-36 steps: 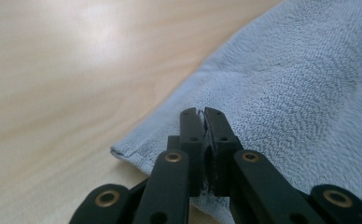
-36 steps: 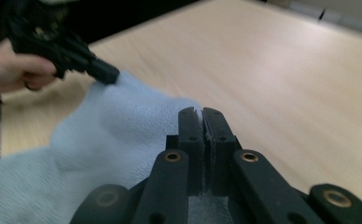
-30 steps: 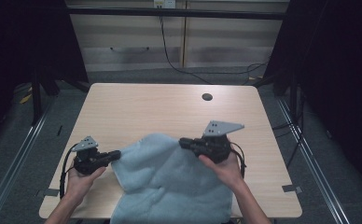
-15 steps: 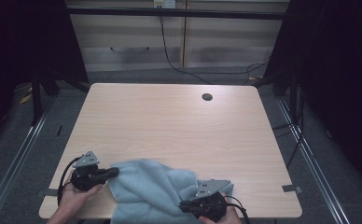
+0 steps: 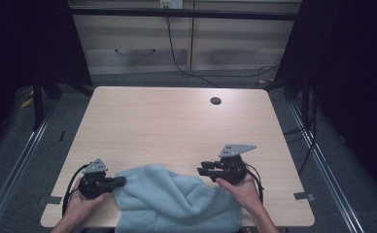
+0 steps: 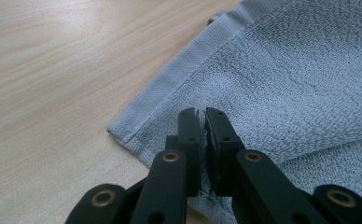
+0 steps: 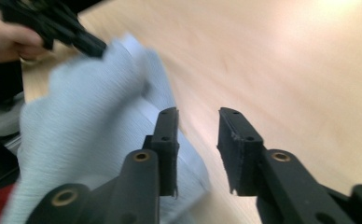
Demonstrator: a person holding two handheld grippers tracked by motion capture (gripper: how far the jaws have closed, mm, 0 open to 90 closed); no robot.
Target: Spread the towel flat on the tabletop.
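Observation:
A light blue towel (image 5: 177, 199) lies crumpled at the near edge of the wooden table (image 5: 177, 126), part of it hanging over the front. My left gripper (image 5: 122, 182) is shut on the towel's left edge; its jaws pinch the terry cloth (image 6: 272, 84) just inside the hemmed corner, with my left gripper (image 6: 202, 114) seen close up. My right gripper (image 5: 202, 170) hovers at the towel's right side. Its jaws have just been opening, and my right gripper (image 7: 198, 116) has nothing between its fingers. The towel (image 7: 86, 121) lies blurred to the left of them.
A small dark round hole (image 5: 215, 101) sits near the table's far right. Bare wood stretches beyond the towel. Cabinets and a hanging cable (image 5: 177, 53) stand behind the table, and metal floor rails (image 5: 26, 155) run along both sides.
The right gripper dropped to the near edge with the towel, then let go and came back up to the right, jaws apart. The towel now lies folded and bunched. The left hand sank slightly.

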